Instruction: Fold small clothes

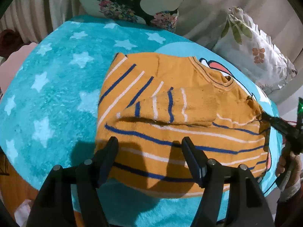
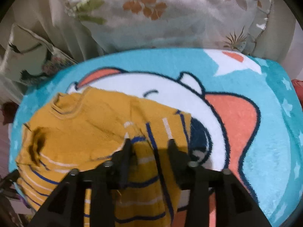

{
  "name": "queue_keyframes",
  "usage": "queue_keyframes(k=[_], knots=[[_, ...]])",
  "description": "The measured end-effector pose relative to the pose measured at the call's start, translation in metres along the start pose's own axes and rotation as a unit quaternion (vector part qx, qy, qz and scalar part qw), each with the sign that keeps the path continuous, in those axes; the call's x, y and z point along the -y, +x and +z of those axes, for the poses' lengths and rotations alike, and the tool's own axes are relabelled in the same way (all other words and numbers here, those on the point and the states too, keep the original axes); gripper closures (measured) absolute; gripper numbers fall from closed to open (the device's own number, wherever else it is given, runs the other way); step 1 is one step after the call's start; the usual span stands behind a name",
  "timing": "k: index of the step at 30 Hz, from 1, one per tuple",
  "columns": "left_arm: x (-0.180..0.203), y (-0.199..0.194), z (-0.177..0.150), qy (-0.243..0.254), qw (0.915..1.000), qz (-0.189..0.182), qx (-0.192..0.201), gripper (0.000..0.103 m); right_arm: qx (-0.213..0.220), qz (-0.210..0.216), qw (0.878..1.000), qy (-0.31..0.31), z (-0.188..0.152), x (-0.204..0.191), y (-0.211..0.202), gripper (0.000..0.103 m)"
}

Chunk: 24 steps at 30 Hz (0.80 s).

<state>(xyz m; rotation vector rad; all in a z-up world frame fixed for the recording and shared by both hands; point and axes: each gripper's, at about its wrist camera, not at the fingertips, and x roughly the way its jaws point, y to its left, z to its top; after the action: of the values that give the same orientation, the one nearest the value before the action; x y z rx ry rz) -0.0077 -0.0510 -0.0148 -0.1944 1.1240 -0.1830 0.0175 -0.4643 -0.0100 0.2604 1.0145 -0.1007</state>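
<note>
A small mustard sweater [image 1: 170,102] with blue and white stripes lies on a turquoise star blanket [image 1: 56,87]. One sleeve is folded across its front. My left gripper [image 1: 150,141] is open and hovers over the sweater's lower hem, holding nothing. In the right wrist view the sweater [image 2: 85,124] lies left of centre. My right gripper [image 2: 149,141] is open, its fingers spread over the striped sleeve and side edge. In the left wrist view the right gripper [image 1: 265,116] shows at the sweater's right edge; whether it touches the cloth I cannot tell.
A white floral pillow [image 2: 161,19] stands behind the blanket, also in the left wrist view [image 1: 255,56]. A cushion with a black silhouette print [image 1: 132,1] leans at the back. The blanket's cartoon print [image 2: 227,117] lies right of the sweater. The blanket edge falls off near me.
</note>
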Motion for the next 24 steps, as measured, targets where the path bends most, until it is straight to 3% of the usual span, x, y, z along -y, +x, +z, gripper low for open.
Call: queue_keyframes(k=[3,5,8,9,12,14,19,22,24], knots=[[0.010,-0.002,0.000,0.020,0.9997,-0.012,0.006,0.035,0.043,0.003,0.999,-0.003,0.002,-0.008,-0.023,0.051],[0.022,0.005,0.002,0.045,0.9988,-0.020,-0.006,0.035,0.057,0.034,0.998,0.003,0.002,-0.015,-0.034,0.051],[0.038,0.027,0.012,0.080,0.9956,-0.044,-0.020,0.035,0.017,0.104,0.994,-0.009,-0.002,-0.035,-0.018,0.051],[0.041,0.034,0.016,0.087,0.9949,-0.049,-0.018,0.035,0.002,0.110,0.994,-0.018,-0.004,-0.040,-0.009,0.052],[0.038,0.062,0.039,0.080,0.9964,-0.021,-0.017,0.035,-0.048,0.082,0.994,-0.057,-0.006,-0.058,0.033,0.052],[0.028,0.073,0.058,0.049,0.9984,-0.023,-0.015,0.035,-0.051,0.040,0.996,-0.067,0.000,-0.060,0.057,0.052],[-0.004,0.061,0.085,-0.027,0.9983,-0.051,0.002,0.035,0.003,-0.005,1.000,-0.025,0.025,-0.051,0.048,0.053],[-0.017,0.031,0.085,-0.027,0.9983,-0.007,0.052,0.035,0.050,-0.019,0.999,0.009,0.024,-0.041,0.014,0.039],[-0.022,0.001,0.080,-0.019,0.9956,0.012,0.091,0.034,0.063,-0.017,0.998,0.014,0.016,-0.037,-0.002,0.039]])
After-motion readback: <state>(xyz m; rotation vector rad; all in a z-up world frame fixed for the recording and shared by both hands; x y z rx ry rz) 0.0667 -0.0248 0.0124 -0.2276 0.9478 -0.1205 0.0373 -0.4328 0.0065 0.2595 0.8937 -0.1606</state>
